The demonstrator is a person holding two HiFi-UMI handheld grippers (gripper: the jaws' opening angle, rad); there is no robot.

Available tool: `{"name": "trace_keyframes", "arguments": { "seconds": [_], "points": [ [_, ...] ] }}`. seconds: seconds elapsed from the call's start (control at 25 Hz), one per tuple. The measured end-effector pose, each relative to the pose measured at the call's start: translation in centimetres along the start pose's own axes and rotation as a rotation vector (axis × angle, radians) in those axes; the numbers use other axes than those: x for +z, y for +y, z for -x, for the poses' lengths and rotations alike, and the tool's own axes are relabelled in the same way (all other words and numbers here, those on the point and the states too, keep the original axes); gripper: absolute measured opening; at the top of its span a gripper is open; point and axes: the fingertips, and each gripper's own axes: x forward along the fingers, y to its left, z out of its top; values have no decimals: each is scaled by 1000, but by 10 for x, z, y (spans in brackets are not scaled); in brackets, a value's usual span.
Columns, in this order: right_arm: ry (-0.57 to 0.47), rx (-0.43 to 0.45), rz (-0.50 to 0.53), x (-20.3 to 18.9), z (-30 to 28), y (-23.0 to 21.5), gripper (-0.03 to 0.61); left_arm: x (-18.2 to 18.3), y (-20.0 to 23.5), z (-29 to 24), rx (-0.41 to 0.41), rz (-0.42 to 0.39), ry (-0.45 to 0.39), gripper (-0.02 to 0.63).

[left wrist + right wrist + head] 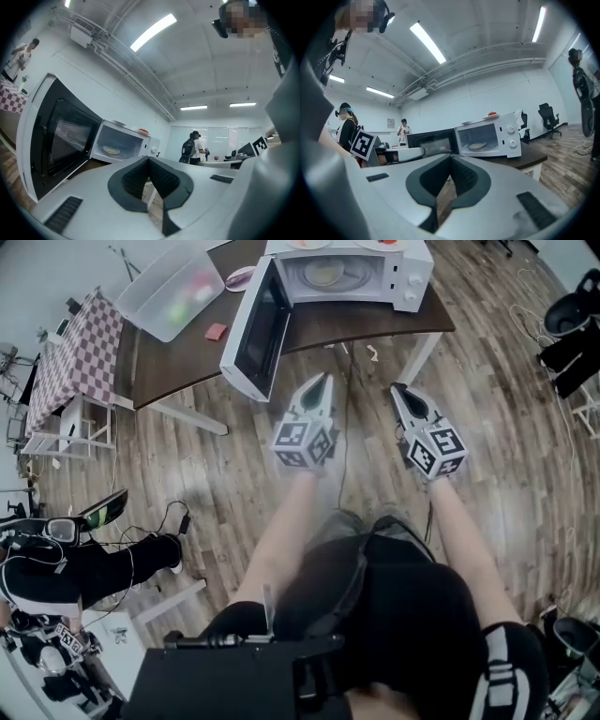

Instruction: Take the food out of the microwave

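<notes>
You hold both tools out level in front of you, in the middle of the head view, short of the table. Your left gripper has its jaws pressed together with nothing between them; in its own view the two dark pads meet along a single line. Your right gripper is the same: jaws closed and empty. The two sit side by side, apart from each other, with their tips pointing toward the top of the frame.

The microwave stands on the dark brown table at the top centre of the head view. Its door is swung wide open to the left and reaches out over the table's near edge, ending just up and left of your left gripper's tip. The food, a pale yellowish round on a plate, lies inside the cavity, and neither tool is near it. In the left gripper view it shows left of centre, past the dark door. In the right gripper view it shows right of centre.

A clear plastic bin sits on the table at upper left, with a small pink item just below it. A checkered cloth covers a smaller stand at the far left.
</notes>
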Motion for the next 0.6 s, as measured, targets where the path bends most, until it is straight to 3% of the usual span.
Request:
{"name": "trace_keyframes", "arguments": {
  "seconds": [0.6],
  "points": [
    [11,39,-23,-1,-56,-19,3,5,35,-30,48,7,-9,0]
  ]
}}
